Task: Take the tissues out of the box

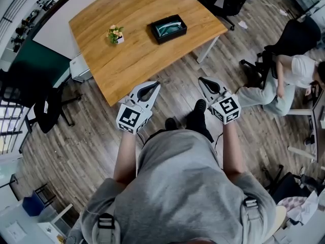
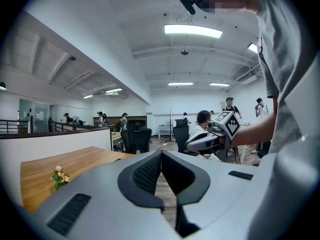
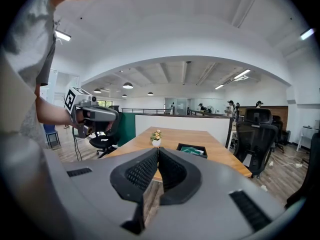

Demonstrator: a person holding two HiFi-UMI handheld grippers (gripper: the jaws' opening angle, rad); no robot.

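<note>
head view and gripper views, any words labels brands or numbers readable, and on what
No readable text anywhere.
Left gripper and right gripper: black and white marker squares only, no letters.
Tissue box: any print too small to read.

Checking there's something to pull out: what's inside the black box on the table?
Teal material with pale streaks, probably the tissues, lies in the open box. What is under that top layer, and how full the box is, is covered.
</note>
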